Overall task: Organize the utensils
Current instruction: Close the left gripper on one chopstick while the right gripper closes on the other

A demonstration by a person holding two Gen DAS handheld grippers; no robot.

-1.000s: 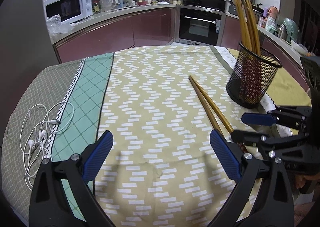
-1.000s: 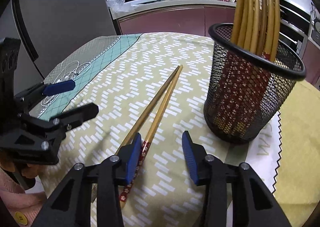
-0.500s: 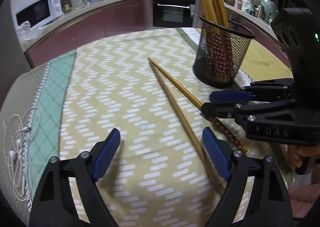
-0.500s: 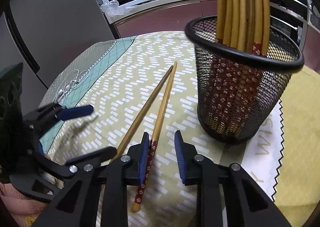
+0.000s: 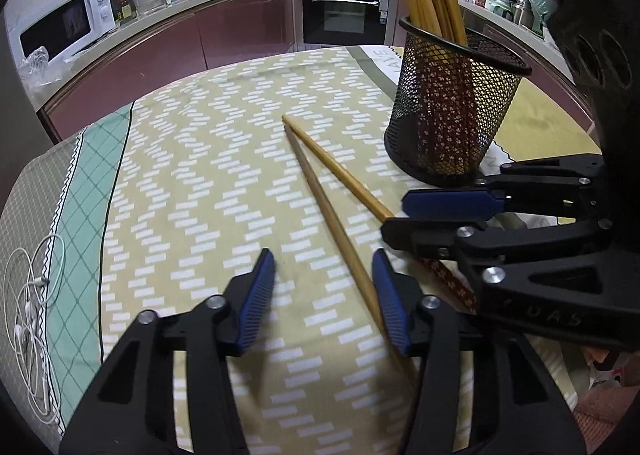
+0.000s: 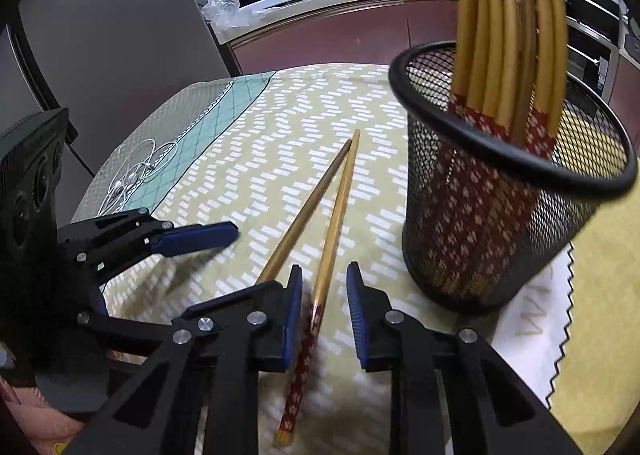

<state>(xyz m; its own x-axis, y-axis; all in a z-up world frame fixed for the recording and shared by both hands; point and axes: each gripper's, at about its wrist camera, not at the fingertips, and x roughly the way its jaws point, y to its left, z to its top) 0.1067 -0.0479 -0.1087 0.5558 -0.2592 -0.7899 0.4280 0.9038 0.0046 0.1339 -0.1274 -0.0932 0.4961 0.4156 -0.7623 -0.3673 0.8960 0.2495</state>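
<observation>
Kitchen table under a patterned cloth [image 5: 192, 183]: both grippers tilt down over two loose chopsticks beside the mesh cup [image 5: 452, 115] — the left gripper [image 5: 324, 295] stands apart around the plain-looking chopstick [image 5: 328, 215], not pressing it, and the right gripper [image 6: 324, 311] sits narrowly open around the red-handled chopstick [image 6: 320, 295], pads not visibly touching. Since the earlier frame the left jaws have been closing from wide open — the right narrowed slightly.
</observation>
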